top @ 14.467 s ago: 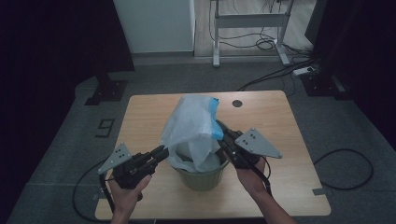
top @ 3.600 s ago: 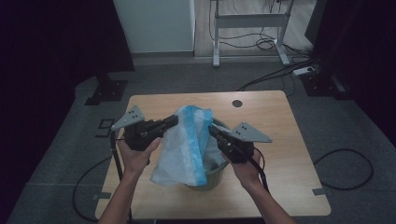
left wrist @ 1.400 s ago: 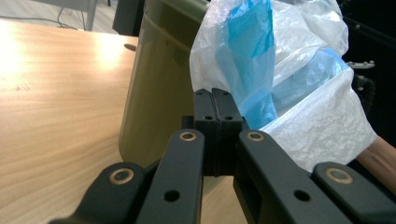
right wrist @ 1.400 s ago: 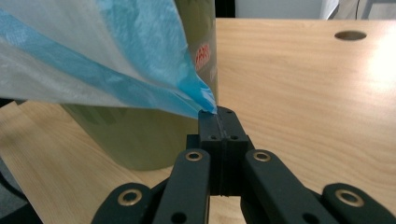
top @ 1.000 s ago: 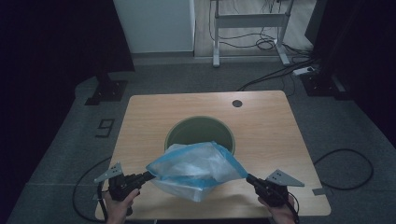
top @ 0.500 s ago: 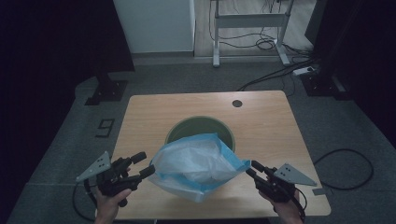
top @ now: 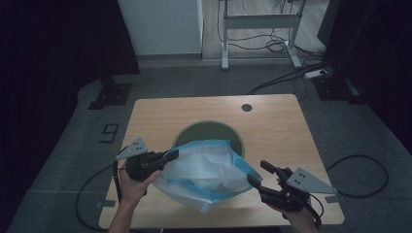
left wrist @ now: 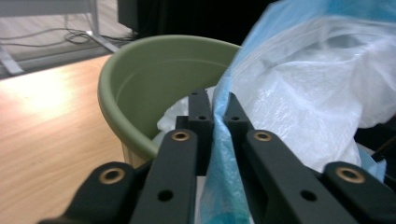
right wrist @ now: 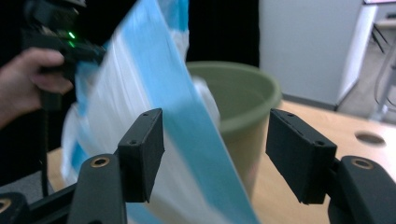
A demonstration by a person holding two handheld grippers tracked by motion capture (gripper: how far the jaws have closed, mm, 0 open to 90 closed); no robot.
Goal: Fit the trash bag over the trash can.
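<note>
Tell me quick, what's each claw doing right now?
Left gripper: shut on the blue-edged plastic bag.
Right gripper: open, bag edge between its jaws, not clamped.

We see a translucent white plastic bag (top: 206, 172) edged in a light blue band, a plain olive-green round plastic bin (top: 209, 133), a pale wood-grain tabletop (top: 286, 131), and matte black fingers (right wrist: 142, 149) with brass-coloured rivets.

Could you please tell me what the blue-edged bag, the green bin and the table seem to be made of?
The bag looks like thin translucent plastic film, white with blue edges: it crinkles and pinches flat between the left tool jaws. The bin seems to be moulded matte olive plastic, judging by its smooth rolled rim. The table appears to be light wood or wood laminate, with visible grain.
</note>
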